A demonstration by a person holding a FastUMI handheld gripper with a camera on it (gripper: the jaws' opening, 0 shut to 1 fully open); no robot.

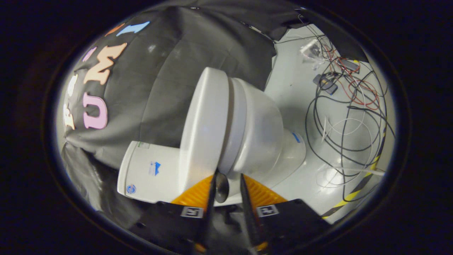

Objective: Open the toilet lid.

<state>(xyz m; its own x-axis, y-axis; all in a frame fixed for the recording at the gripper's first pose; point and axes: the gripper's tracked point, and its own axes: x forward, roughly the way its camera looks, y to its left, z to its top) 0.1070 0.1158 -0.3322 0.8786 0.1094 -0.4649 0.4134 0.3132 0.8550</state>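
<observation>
I see glossy white toilet lid (203, 127) down on the seat, long axis running away beyond my fingers (228, 177), narrowly parted, gripping nothing.

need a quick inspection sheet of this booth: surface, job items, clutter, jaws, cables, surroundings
surface: pale grey floor, with a yellow and black striped tape line near the cables.
job's things: white toilet with its lid lying close on the seat, only a narrow gap showing; white tank beside the lid.
clutter: small clear plastic bag and small dark devices on the floor.
grippers: gripper with jaws slightly apart, tips at the lid's edge; contact cannot be told.
cables: loose tangle of black, red and white wires on the floor beyond the toilet.
surroundings: black cloth wall behind the toilet.
</observation>
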